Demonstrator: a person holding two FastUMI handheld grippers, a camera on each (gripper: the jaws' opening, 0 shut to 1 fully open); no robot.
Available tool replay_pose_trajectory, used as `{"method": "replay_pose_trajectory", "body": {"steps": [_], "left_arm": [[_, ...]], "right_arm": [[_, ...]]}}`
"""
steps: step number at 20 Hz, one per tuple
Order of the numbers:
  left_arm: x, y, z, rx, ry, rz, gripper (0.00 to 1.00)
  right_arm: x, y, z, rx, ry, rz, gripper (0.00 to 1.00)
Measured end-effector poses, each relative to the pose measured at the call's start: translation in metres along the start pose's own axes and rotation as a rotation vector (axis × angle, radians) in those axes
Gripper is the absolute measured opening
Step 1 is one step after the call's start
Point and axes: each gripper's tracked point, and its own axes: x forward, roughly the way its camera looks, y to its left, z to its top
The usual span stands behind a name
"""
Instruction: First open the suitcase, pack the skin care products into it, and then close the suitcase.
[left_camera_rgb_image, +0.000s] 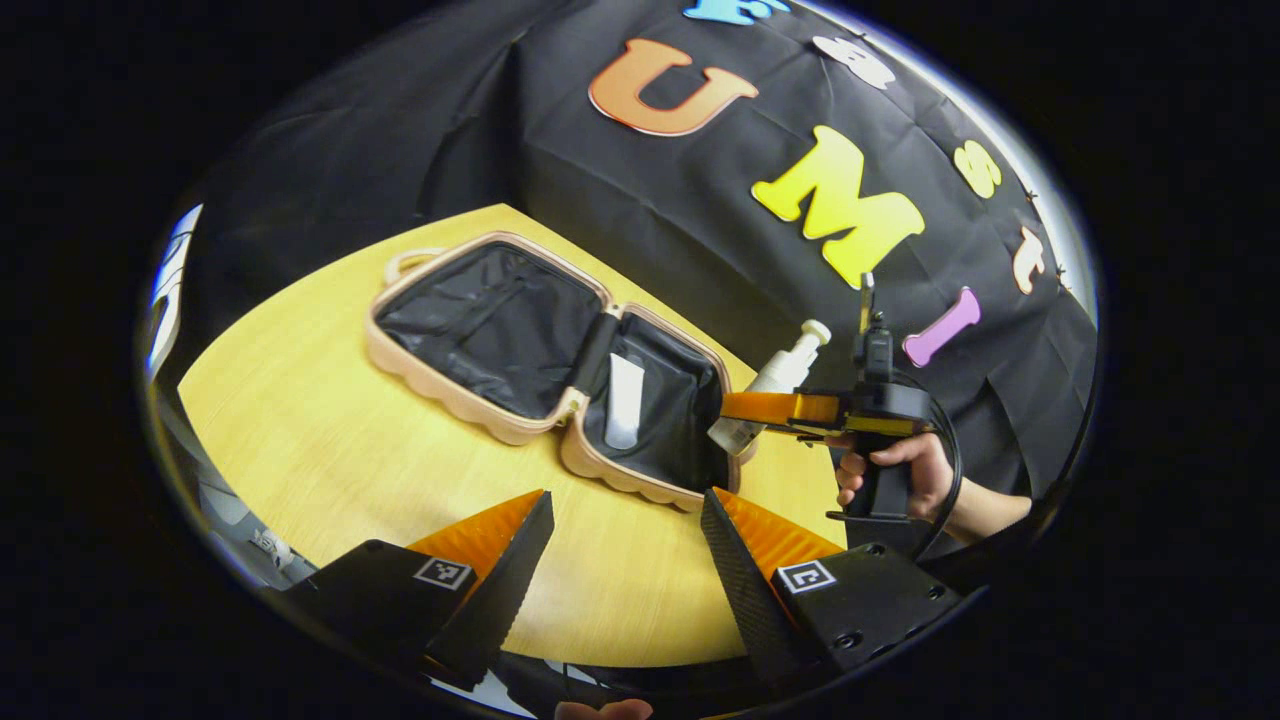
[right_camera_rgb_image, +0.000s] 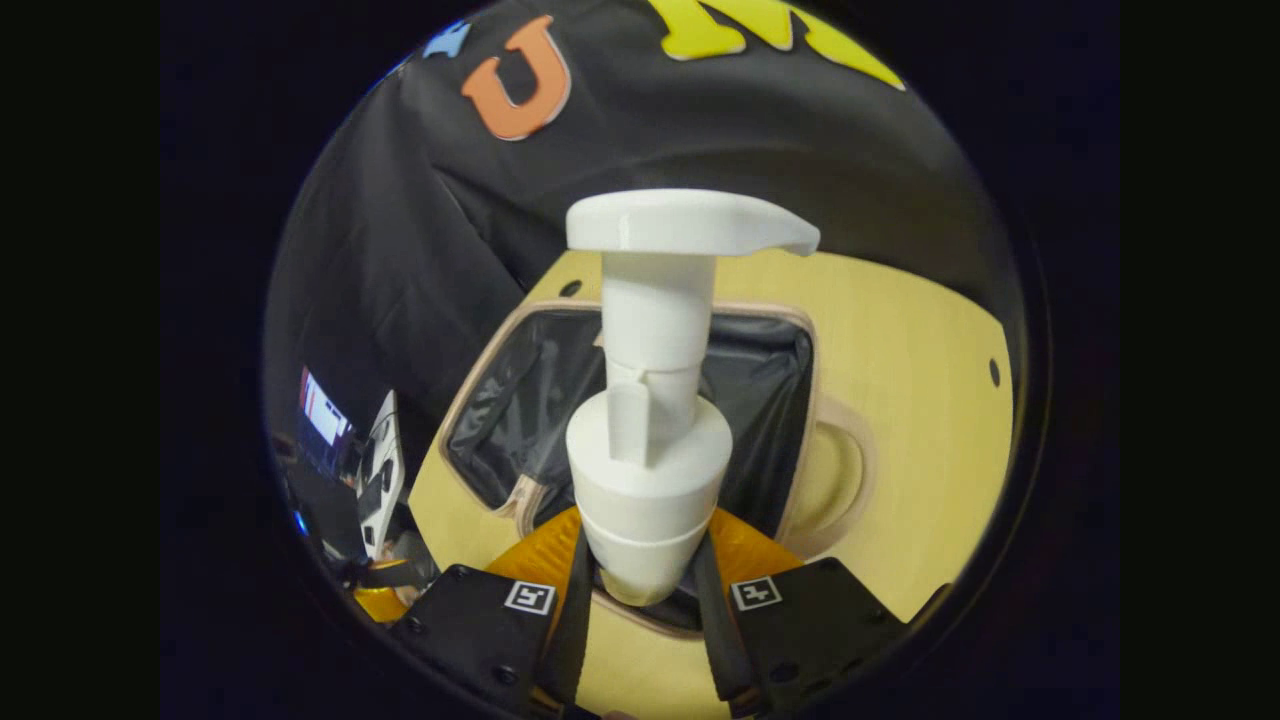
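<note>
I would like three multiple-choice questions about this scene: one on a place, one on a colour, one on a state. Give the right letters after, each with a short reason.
1. Where does the white tube lie?
A. On the bare table
B. In the suitcase half nearer the right claw
C. In the left claw

2. What colour is the suitcase shell?
A. Pale pink-beige
B. Blue
C. Green

3. What state is the right claw in?
A. Open and empty
B. Shut on the pump bottle
C. Shut on the tube

Answers: 1 B, the tube rests on the black lining there. 2 A, the ribbed rim shows that colour. 3 B, both fingers press the bottle's sides.
</note>
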Motion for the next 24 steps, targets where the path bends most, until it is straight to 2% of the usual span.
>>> {"method": "replay_pose_trajectory", "body": {"steps": [4, 8, 9, 10, 11, 14, 17, 21, 23, 24], "left_arm": [[-0.017, 0.024, 0.001, -0.062, -0.018, 0.044, 0.95], [-0.023, 0.033, 0.005, -0.08, -0.02, 0.052, 0.95], [-0.023, 0.033, 0.006, -0.077, -0.019, 0.049, 0.95], [-0.023, 0.033, 0.007, -0.068, -0.02, 0.048, 0.95], [-0.024, 0.033, 0.008, -0.057, -0.023, 0.045, 0.95], [-0.027, 0.034, 0.013, -0.021, -0.025, 0.042, 0.95], [-0.027, 0.032, 0.017, 0.004, -0.028, 0.037, 0.95], [-0.023, 0.027, 0.021, 0.005, -0.027, 0.021, 0.95], [-0.023, 0.031, 0.028, 0.013, -0.04, 0.022, 0.95], [-0.021, 0.035, 0.032, 0.018, -0.046, 0.027, 0.95]], "right_arm": [[0.045, -0.013, -0.01, 0.16, 0.126, -0.083, 0.47], [0.072, -0.027, -0.023, 0.282, 0.251, -0.193, 0.45], [0.076, -0.036, -0.028, 0.294, 0.279, -0.234, 0.47], [0.079, -0.039, -0.029, 0.308, 0.298, -0.256, 0.43], [0.085, -0.044, -0.029, 0.313, 0.306, -0.283, 0.47], [0.088, -0.053, -0.037, 0.309, 0.341, -0.358, 0.47], [0.088, -0.052, -0.035, 0.307, 0.329, -0.376, 0.48], [0.078, -0.045, -0.031, 0.318, 0.287, -0.329, 0.52], [0.061, -0.037, -0.03, 0.283, 0.253, -0.295, 0.57], [0.048, -0.035, -0.029, 0.255, 0.219, -0.291, 0.63]]}}
